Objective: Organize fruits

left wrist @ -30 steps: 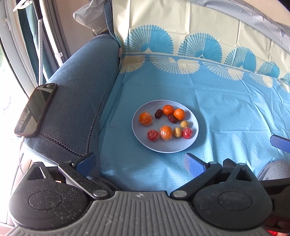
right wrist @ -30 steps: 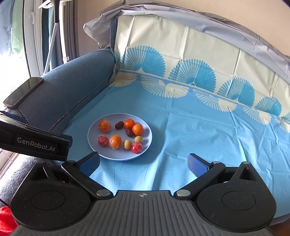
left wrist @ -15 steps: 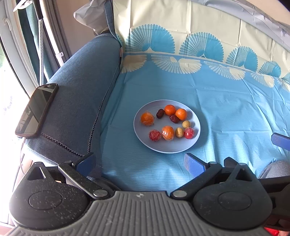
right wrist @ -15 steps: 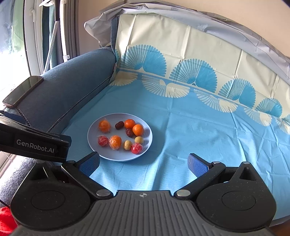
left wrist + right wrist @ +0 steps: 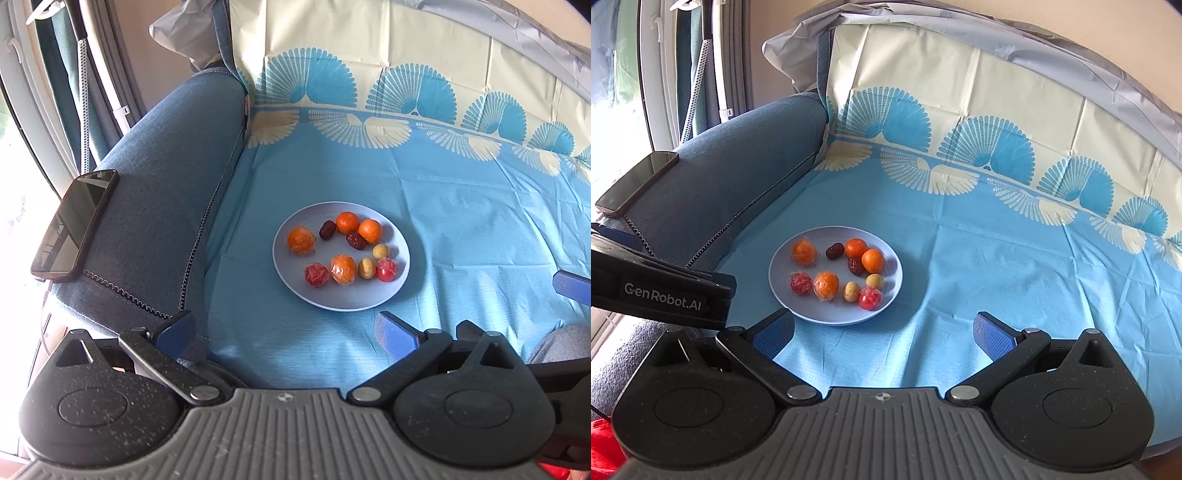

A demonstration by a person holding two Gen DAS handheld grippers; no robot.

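Slightly nearer the plate (image 5: 341,302) of fruits (image 5: 343,269) — both grippers' fingers (image 5: 991,336) spread, empty.

Strong daylight admitted from the overexposed window (image 5: 613,110) at left, soft shadow cast rightward by the round pale-blue plate (image 5: 783,280), glare seen on the black phone screen (image 5: 70,225), edges bent by fisheye distortion, centre sharply rendered.

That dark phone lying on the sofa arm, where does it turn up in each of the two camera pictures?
Left wrist view: the phone lies at the left edge, about mid-height, on the sofa arm.
Right wrist view: the phone sits smaller, at the upper left, on the same sofa arm.
Shared landmark: the plate of fruit on the blue cloth, right of the phone and nearer the camera in both views.
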